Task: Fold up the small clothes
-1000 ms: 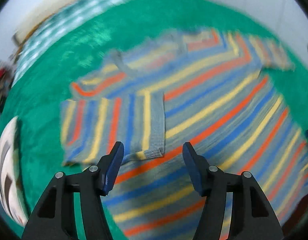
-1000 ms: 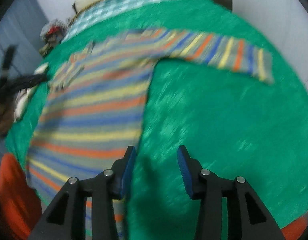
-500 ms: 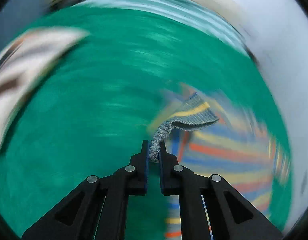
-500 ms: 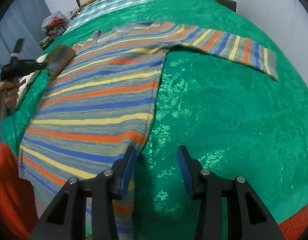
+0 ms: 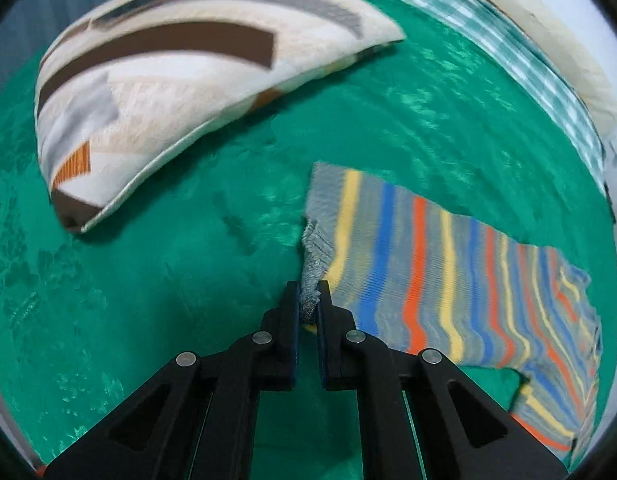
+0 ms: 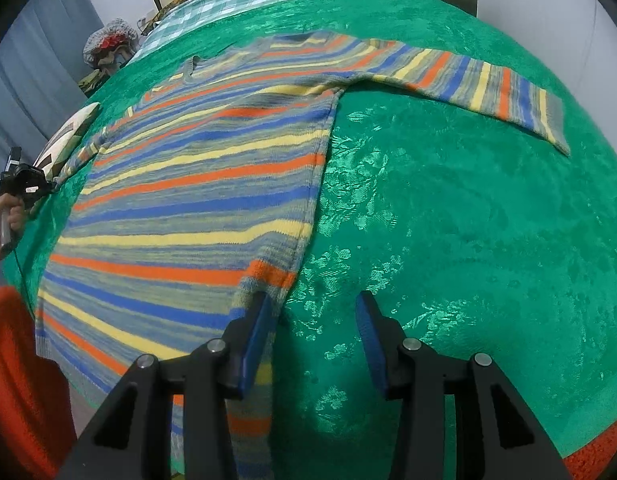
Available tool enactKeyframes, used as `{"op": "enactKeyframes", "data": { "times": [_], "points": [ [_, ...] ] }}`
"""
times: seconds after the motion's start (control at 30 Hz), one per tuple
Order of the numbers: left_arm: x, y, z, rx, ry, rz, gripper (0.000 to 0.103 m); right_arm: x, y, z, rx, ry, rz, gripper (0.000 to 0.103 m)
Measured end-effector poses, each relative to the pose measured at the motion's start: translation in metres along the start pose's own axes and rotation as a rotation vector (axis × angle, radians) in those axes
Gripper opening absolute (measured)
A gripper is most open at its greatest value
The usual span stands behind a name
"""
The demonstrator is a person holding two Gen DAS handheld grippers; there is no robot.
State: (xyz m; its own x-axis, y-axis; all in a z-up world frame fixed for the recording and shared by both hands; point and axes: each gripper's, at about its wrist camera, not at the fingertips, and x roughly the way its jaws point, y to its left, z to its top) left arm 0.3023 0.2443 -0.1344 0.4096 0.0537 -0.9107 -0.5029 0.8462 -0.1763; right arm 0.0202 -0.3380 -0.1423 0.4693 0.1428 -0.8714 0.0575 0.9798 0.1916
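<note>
**Sleeve cuff clamped by the left tongs; right tongs parted at the sweater's hem**

While the striped sweater point(image 6: 204, 196) is spread flat on the green bedspread point(image 6: 448, 220), its near sleeve point(image 5: 420, 276) is seen only from the left wrist, where the left gripper point(image 5: 308, 300) is clenched on the grey ribbed cuff point(image 5: 314, 264), which is bunched between the pads. Beyond that cuff, a patterned pillow point(image 5: 180, 80) in cream, brown and grey is shown lying on the bedspread, well apart from the sleeve. A checked sheet point(image 5: 520, 56) is visible past the far edge of the bedspread.

From the right wrist the whole body of the sweater is shown, with the other sleeve point(image 6: 480, 84) stretched out flat to the sweater's right. The right gripper point(image 6: 312, 340) is held with its jaws parted at the sweater's lower right corner; one finger point(image 6: 254, 340) overlaps the hem, the other stands over bare bedspread, and nothing is gripped. At the sweater's far left, a hand point(image 6: 6, 216) holding the other tool is caught in this view alone.
</note>
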Motion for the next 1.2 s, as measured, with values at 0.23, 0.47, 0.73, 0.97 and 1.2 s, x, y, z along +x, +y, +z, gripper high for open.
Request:
{"op": "enactKeyframes", "data": {
  "times": [0.23, 0.47, 0.73, 0.97, 1.2],
  "points": [
    [0.010, -0.002, -0.007, 0.069, -0.003, 0.050, 0.005, 0.004, 0.000, 0.000, -0.006, 0.010, -0.009, 0.045],
    [-0.003, -0.004, -0.012, 0.140, -0.035, 0.182, 0.063, 0.004, -0.005, 0.003, 0.016, 0.029, 0.008, 0.061],
    [-0.066, -0.082, -0.039, 0.432, -0.173, 0.047, 0.079, -0.033, -0.039, 0.063, -0.006, 0.023, -0.096, 0.079],
    [-0.008, -0.189, -0.056, 0.633, -0.075, -0.046, 0.085, 0.011, -0.026, 0.196, -0.118, -0.039, -0.041, 0.080],
    [0.024, -0.147, -0.034, 0.612, -0.123, 0.198, 0.093, 0.123, -0.037, 0.218, -0.141, 0.147, -0.046, 0.079]
  ]
}}
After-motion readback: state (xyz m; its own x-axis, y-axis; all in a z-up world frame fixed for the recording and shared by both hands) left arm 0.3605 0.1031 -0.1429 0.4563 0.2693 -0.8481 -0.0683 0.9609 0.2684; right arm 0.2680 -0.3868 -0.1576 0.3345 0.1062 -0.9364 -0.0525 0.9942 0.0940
